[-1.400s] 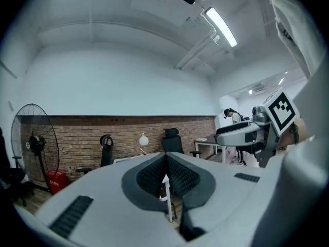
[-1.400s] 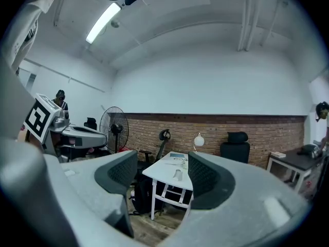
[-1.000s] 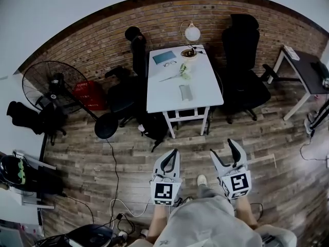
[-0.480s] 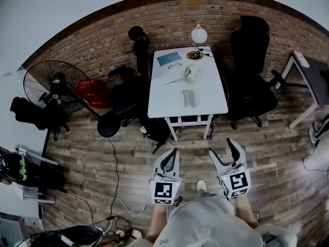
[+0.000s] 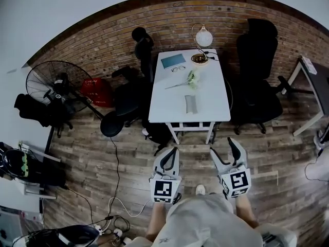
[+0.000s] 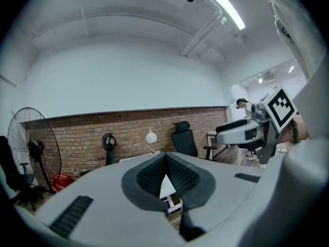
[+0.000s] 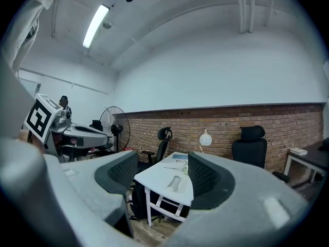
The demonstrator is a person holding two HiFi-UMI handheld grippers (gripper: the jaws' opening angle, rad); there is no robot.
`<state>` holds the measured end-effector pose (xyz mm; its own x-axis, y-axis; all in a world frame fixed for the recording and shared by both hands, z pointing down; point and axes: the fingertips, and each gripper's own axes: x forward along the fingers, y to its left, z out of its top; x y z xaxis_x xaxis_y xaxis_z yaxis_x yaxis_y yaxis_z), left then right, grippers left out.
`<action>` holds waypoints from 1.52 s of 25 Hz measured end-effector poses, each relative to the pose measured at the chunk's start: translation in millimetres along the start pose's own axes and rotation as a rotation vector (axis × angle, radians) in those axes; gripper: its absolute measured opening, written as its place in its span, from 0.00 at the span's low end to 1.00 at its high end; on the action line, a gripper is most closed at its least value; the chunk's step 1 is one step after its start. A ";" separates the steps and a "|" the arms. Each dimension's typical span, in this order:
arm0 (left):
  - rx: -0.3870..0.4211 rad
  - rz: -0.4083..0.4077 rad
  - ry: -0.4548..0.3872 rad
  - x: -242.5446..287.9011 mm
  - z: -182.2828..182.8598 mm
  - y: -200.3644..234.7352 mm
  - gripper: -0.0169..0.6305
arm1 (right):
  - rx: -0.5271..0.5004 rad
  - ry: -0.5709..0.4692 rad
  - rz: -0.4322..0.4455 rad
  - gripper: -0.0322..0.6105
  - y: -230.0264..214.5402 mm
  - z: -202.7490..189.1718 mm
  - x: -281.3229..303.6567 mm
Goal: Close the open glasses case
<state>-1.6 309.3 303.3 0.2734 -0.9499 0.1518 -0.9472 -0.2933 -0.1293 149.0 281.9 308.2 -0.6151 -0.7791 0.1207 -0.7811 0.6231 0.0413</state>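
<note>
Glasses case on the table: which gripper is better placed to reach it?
Probably the right gripper: its jaws stand apart and its view frames the glasses case between them. The left gripper has its jaws together. Both are short of the table.

It's an office, plain and simple. A brick wall (image 5: 103, 40) runs along the back under white plaster, and there's a wood floor (image 5: 87, 153) underfoot. In the middle stands a white table (image 5: 208, 104) with a globe lamp (image 5: 203, 36) and a notebook (image 5: 173, 61) on it. There's a tall black office chair (image 5: 257, 71) to its right, and another chair (image 5: 143, 53) at its left corner by the wall. Off to the right is a second desk (image 5: 318, 76), dark-topped. On the left a big standing fan (image 5: 49, 81) has a red crate (image 5: 97, 90) just beside it. Cables (image 5: 115, 174) trail over the boards. Overhead, a strip light (image 6: 226, 6) and pipes (image 6: 203, 32) run across the bare white ceiling.
</note>
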 end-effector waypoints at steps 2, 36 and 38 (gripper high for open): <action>0.008 0.004 -0.005 9.8 2.3 2.5 0.03 | -0.001 -0.007 0.000 0.53 -7.2 0.9 6.1; -0.004 -0.017 -0.004 116.9 8.4 36.9 0.03 | 0.001 -0.017 -0.049 0.53 -78.1 5.4 95.8; -0.003 -0.028 -0.011 126.1 7.7 44.0 0.03 | 0.007 0.000 -0.061 0.53 -80.0 2.6 105.4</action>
<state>-7.6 175.8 309.2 0.3018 -0.9423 0.1447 -0.9396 -0.3196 -0.1222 146.4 149.7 315.0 -0.5665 -0.8155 0.1184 -0.8178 0.5741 0.0414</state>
